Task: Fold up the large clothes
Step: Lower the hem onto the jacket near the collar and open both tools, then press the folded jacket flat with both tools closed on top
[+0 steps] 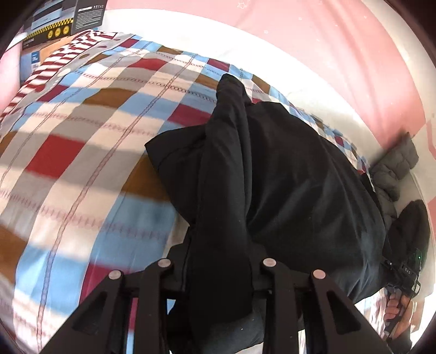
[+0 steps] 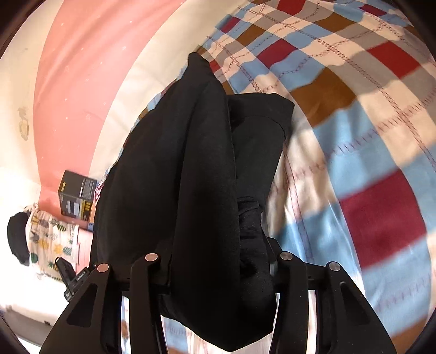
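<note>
A large black garment hangs bunched above a checked bedspread. My left gripper is shut on a thick fold of it, and the cloth covers its fingertips. The garment also fills the right wrist view. My right gripper is shut on another bunched fold, its fingertips hidden in the cloth. The garment stretches between the two grippers. The right gripper and the hand on it show at the left wrist view's lower right.
The bedspread covers a bed beside a pink wall. A grey quilted jacket lies at the bed's edge. Cardboard boxes and a striped cloth lie at the far end. A pineapple-print cloth lies to the left.
</note>
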Demonstrator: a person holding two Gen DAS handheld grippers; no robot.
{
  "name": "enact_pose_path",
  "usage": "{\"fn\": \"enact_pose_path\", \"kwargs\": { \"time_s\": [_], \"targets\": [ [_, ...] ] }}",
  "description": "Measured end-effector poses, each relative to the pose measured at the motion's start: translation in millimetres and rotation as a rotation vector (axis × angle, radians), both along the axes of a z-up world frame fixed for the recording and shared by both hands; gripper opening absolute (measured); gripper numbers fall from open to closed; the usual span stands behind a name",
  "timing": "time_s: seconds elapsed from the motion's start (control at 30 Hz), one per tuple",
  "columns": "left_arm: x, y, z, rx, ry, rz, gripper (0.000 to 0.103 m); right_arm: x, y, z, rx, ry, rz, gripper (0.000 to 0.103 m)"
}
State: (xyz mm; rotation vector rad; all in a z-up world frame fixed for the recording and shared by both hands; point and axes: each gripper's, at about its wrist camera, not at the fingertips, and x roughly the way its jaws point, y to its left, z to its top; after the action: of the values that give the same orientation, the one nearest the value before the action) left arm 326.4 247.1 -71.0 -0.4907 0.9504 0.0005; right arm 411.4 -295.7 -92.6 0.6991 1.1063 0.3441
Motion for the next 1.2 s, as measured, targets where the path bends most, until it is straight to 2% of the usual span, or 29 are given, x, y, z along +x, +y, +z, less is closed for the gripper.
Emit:
{"fn": "enact_pose_path", "kwargs": {
  "time_s": [0.33,0.43,0.57,0.67,0.8,0.87,0.97,1.1,1.2],
  "targets": [
    [-179,-19,9,-0.069,0.04,-0.01,0.03,-123,-27,26,0.015,0.067,0.023,0.045],
    [-225,-24,10,-0.076,0.059,-0.019,0.03,-171,-36,31,0.017,0.092,0.011,0.046],
    [-275,-27,8,-0.089,0.076,-0.024,0.031,-215,-44,35,0.01,0.116,0.004,0.046],
    [-294,-28,2,-0.082,0.086,-0.037,0.032,-238,-48,31,-0.002,0.134,0.007,0.048],
    [-296,-29,-2,-0.069,0.13,-0.021,0.039,-246,-47,22,-0.042,0.182,-0.026,0.068],
    [-295,-28,5,-0.062,0.15,-0.018,0.041,-250,-51,29,-0.075,0.171,-0.038,0.07],
    [-303,-22,21,-0.035,0.128,-0.012,0.042,-254,-60,59,-0.16,0.076,-0.046,0.07],
    [-308,-13,50,-0.014,0.036,0.024,0.045,-254,-72,90,-0.22,-0.02,-0.088,0.072],
    [-288,-36,69,0.014,-0.028,-0.042,0.045,-246,-51,102,-0.255,-0.1,-0.048,0.072]
  ]
}}
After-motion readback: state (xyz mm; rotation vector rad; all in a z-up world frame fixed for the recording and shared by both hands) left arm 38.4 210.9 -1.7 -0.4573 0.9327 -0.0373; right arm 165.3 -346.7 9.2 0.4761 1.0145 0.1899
